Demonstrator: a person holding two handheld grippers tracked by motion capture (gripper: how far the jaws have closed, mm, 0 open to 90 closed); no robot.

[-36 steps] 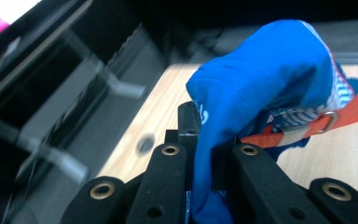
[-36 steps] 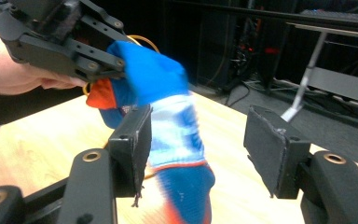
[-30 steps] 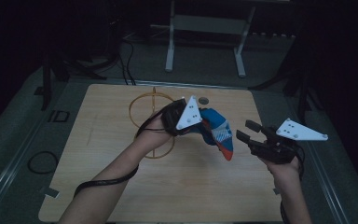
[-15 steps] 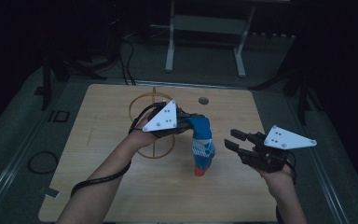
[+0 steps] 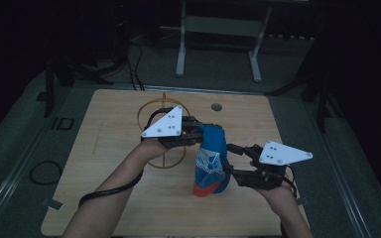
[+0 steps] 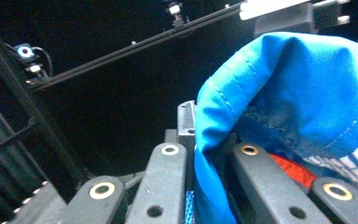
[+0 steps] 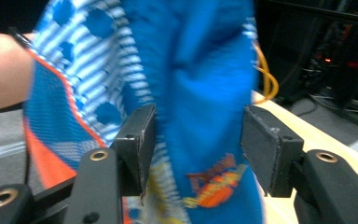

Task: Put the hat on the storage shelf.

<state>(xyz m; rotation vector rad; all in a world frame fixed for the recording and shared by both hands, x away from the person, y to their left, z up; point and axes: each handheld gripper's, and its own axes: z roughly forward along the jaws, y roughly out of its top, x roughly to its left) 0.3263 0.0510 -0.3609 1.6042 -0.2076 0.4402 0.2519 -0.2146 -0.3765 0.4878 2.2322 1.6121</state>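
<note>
Hanging from the left tongs (image 5: 194,136), pinched, the blue cloth (image 5: 211,161); right tongs (image 5: 234,163) wide around it

— How is the light?
— Dim overall; the table (image 5: 129,198) is palely lit, with darkness along the frame's edges.
— Any blur?
— In the right gripper view, the blue cloth (image 7: 205,93) is soft and smeared.
</note>
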